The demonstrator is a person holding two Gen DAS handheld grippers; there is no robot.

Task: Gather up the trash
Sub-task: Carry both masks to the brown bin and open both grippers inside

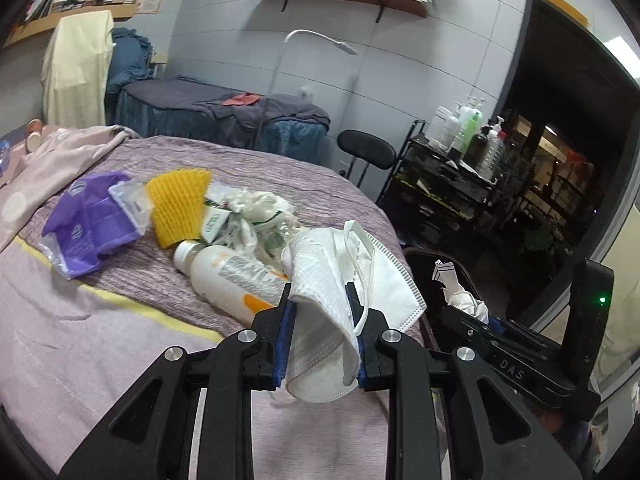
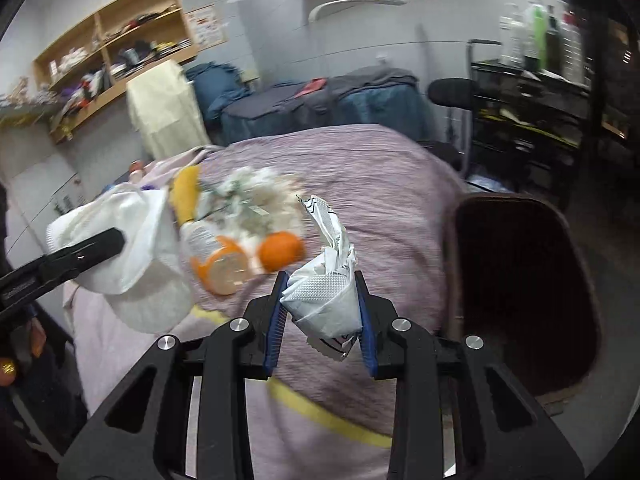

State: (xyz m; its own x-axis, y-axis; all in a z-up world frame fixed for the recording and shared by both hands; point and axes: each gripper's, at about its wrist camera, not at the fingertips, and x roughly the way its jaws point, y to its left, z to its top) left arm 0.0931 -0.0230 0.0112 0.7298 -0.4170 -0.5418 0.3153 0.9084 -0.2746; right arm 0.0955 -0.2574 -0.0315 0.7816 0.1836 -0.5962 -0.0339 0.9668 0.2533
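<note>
Bin (image 2: 520,280) beside bed, interior dark, contents unclear

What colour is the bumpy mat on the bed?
Yellow mat, clearest in the left wrist view.

The trash pile (image 2: 240,208) on the bed is motion-blurred in the right wrist view. The face mask (image 1: 336,312) hides part of the bottle (image 1: 228,276). The bin (image 1: 436,264) is mostly hidden behind the right gripper (image 1: 472,312).

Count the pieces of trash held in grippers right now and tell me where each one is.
2. A white face mask is clamped in the left gripper above the bed. A crumpled white wrapper is clamped in the right gripper, near the dark bin.
</note>
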